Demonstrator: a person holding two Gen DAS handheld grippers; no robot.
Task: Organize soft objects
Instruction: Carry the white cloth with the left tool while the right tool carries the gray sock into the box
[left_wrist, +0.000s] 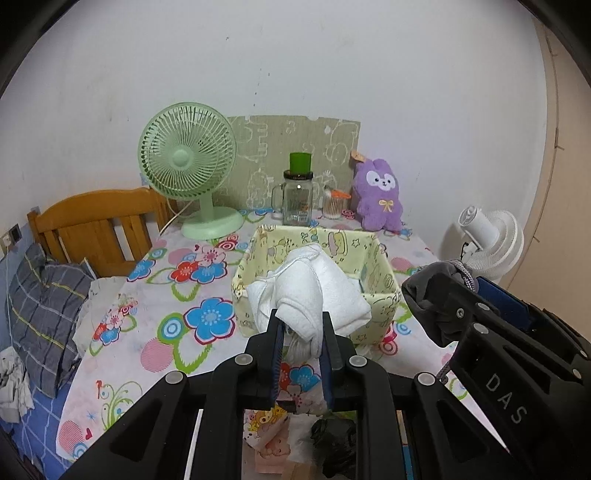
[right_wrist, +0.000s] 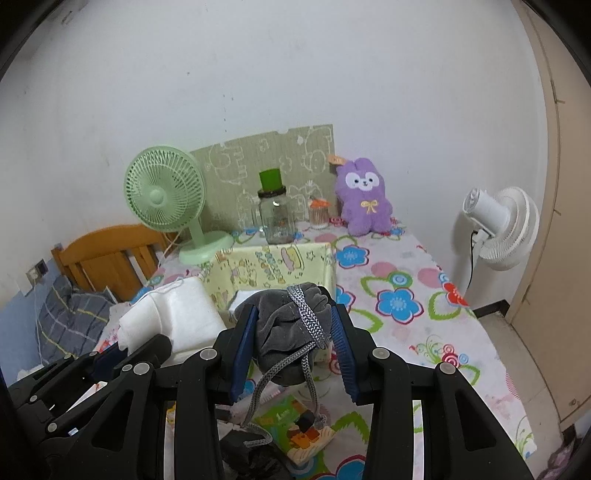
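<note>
Softness ruled — left gripper (left_wrist: 301, 341) pinched limp white towel (left_wrist: 310, 291), right gripper (right_wrist: 295, 345) squeezed floppy grey drawstring garment (right_wrist: 291, 328); fabric bin (left_wrist: 384, 291) at twelve o'clock.

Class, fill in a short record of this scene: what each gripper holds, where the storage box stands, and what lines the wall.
left gripper: shut on white towel
right gripper: shut on grey drawstring garment
fabric box: on the floral sheet, just beyond both grippers
by the wall: green fan, glass jar, purple plush
</note>
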